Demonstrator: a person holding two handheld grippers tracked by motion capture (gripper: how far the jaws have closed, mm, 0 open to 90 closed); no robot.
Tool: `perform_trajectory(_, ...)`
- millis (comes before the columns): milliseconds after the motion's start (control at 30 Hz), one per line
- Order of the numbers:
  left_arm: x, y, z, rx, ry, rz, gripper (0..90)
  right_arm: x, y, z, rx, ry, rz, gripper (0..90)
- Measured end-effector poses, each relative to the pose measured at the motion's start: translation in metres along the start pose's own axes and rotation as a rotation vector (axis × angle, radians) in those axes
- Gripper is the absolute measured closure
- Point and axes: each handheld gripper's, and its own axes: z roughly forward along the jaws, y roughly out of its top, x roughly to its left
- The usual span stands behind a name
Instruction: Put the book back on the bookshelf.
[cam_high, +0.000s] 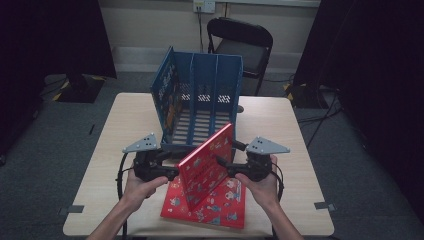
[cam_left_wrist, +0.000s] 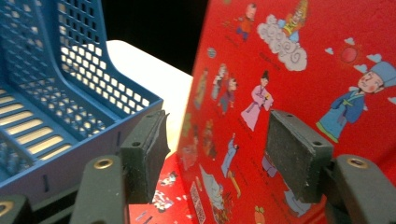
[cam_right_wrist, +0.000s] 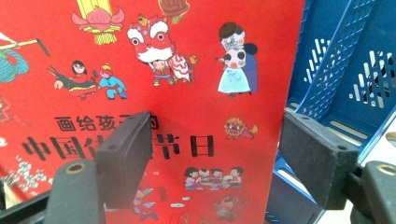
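Note:
A red picture book (cam_high: 207, 162) stands tilted on its lower edge on a second red book (cam_high: 220, 212) that lies flat near the table's front. My left gripper (cam_high: 175, 161) is at its left edge and my right gripper (cam_high: 229, 154) at its right edge. In the left gripper view the book's edge (cam_left_wrist: 191, 140) sits between the open jaws (cam_left_wrist: 222, 149), with a gap to the left pad (cam_left_wrist: 144, 154). In the right gripper view the cover (cam_right_wrist: 187, 70) also lies between open jaws (cam_right_wrist: 219, 158), and its edge is clear of the right pad (cam_right_wrist: 317, 158).
A blue slotted file rack (cam_high: 200, 95) stands just behind the books, its compartments open toward me; it also appears beside the book (cam_left_wrist: 56, 93) (cam_right_wrist: 345, 70). A black folding chair (cam_high: 245, 40) is beyond the table (cam_high: 280, 125). Bare tabletop lies left and right.

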Motion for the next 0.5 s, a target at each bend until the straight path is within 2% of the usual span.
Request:
perform_trajectory(300, -0.0047, -0.0008, 0.0044, 0.007, -0.003, 0.029, 36.7, 0.0049, 0.0037, 0.0039, -0.002, 0.025, -0.009, 30.3)
perform_trajectory(500, -0.0106, -0.0020, 0.0097, 0.009, -0.039, 0.071, 36.6, 0.0060, 0.0037, 0.0054, 0.001, 0.043, -0.008, 31.1)
